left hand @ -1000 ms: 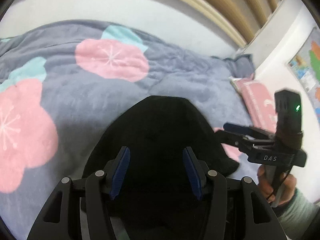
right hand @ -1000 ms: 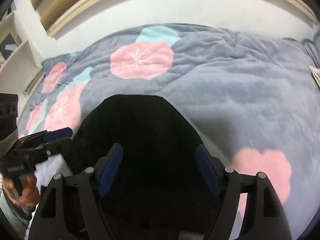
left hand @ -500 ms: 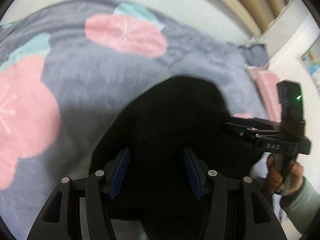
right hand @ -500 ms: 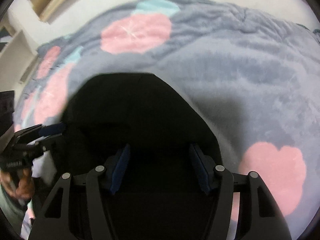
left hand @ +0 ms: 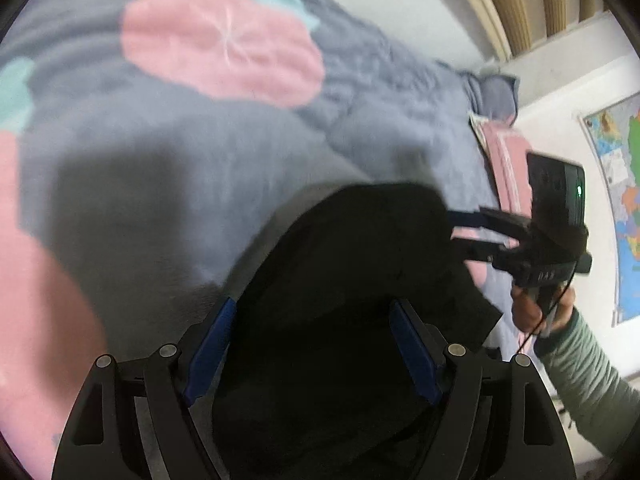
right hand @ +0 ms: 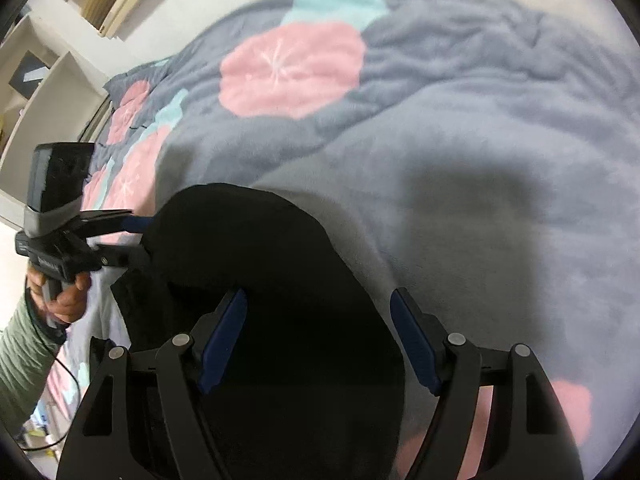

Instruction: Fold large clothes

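Black garment fills the left wrist view, hanging over the floral quilt; left gripper jaws spread wide, the grip unclear. Right wrist view: one garment, two grippers; right gripper likewise. Keep edges level when laying down.

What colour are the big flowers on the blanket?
The flowers are pink, on a grey-blue blanket. The right wrist view shows them best.

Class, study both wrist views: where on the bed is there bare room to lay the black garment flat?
Free: grey blanket between the pink flower and the black garment. Crowded: the near edge, by both hand-held grippers.
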The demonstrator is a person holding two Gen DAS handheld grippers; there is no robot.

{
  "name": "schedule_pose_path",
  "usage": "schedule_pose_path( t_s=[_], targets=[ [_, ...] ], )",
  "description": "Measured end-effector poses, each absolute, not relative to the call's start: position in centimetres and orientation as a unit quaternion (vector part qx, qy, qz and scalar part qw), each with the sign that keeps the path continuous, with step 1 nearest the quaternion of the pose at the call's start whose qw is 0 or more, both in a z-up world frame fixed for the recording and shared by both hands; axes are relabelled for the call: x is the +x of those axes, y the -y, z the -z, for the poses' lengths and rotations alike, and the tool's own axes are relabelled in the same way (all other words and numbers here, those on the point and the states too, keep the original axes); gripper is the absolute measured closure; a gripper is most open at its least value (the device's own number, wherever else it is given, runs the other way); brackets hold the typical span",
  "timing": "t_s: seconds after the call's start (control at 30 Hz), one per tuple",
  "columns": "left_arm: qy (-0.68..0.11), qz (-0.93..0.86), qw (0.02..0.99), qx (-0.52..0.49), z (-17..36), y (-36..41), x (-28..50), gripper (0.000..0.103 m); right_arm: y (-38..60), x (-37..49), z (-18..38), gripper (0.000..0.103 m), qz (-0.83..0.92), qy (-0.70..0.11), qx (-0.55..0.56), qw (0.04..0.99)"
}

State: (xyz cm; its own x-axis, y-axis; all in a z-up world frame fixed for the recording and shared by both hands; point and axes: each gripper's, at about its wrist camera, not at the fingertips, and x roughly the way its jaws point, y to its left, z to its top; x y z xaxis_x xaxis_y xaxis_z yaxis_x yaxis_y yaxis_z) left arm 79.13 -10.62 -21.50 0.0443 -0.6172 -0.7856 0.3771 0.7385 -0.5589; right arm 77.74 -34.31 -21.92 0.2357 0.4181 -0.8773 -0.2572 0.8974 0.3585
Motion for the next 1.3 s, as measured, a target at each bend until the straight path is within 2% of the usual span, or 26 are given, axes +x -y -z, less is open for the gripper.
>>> schedule_pose_path(
  t_s=[0.1, 0.13, 0.17, 0.2, 0.23, 0.27, 0.33, 0.37, 0.4, 0.67, 0.9, 1.03, 1.2, 1.3],
  targets=[
    [-0.603, 0.353, 0.708, -0.103, 22.9, 11.3, 79.6, 0.024, 33.7, 79.0, 24.1, 0.025, -0.224, -0.599, 0.069, 0.766],
    [-0.600, 0.358, 0.708, -0.105, 23.0, 11.4, 79.6, 0.027, 33.5, 79.0, 24.6, 0.025, -0.230, -0.606, 0.072, 0.758],
    [-0.596, 0.361, 0.710, -0.104, 23.0, 11.5, 79.5, 0.043, 33.2, 79.0, 24.9, 0.032, -0.235, -0.609, 0.071, 0.754],
    [-0.585, 0.369, 0.716, -0.091, 22.6, 11.8, 78.9, 0.055, 32.9, 78.8, 24.9, 0.055, -0.241, -0.607, 0.063, 0.755],
    [-0.578, 0.377, 0.719, -0.082, 22.2, 12.0, 78.2, 0.074, 32.4, 78.1, 24.4, 0.063, -0.256, -0.600, 0.050, 0.757],
    [-0.573, 0.379, 0.723, -0.076, 21.7, 11.9, 77.7, 0.076, 32.1, 77.6, 23.8, 0.069, -0.262, -0.593, 0.042, 0.760],
    [-0.550, 0.378, 0.743, -0.056, 20.1, 11.7, 75.9, 0.078, 31.6, 76.3, 22.3, 0.075, -0.262, -0.573, 0.017, 0.776],
    [-0.541, 0.378, 0.749, -0.057, 19.3, 11.4, 75.2, 0.080, 31.4, 75.2, 21.3, 0.082, -0.264, -0.563, 0.011, 0.783],
    [-0.532, 0.378, 0.755, -0.059, 18.2, 11.0, 74.3, 0.080, 31.4, 74.1, 20.1, 0.083, -0.268, -0.553, 0.009, 0.789],
    [-0.460, 0.382, 0.801, -0.010, 7.7, 9.1, 62.2, 0.081, 29.6, 60.4, 9.7, 0.084, -0.268, -0.470, -0.046, 0.840],
    [-0.448, 0.381, 0.809, 0.017, 3.1, 8.3, 50.6, 0.081, 27.9, 48.5, 5.7, 0.084, -0.270, -0.446, -0.056, 0.852],
    [-0.452, 0.378, 0.807, 0.025, 3.1, 7.9, 44.2, 0.081, 26.8, 42.4, 6.5, 0.084, -0.266, -0.453, -0.060, 0.849],
    [-0.500, 0.370, 0.783, 0.012, 7.3, 7.8, 38.0, 0.081, 26.2, 37.1, 10.6, 0.084, -0.249, -0.490, -0.047, 0.834],
    [-0.531, 0.349, 0.772, 0.005, 10.8, 7.8, 35.2, 0.074, 26.2, 34.9, 13.1, 0.081, -0.232, -0.508, -0.041, 0.829]
  ],
)
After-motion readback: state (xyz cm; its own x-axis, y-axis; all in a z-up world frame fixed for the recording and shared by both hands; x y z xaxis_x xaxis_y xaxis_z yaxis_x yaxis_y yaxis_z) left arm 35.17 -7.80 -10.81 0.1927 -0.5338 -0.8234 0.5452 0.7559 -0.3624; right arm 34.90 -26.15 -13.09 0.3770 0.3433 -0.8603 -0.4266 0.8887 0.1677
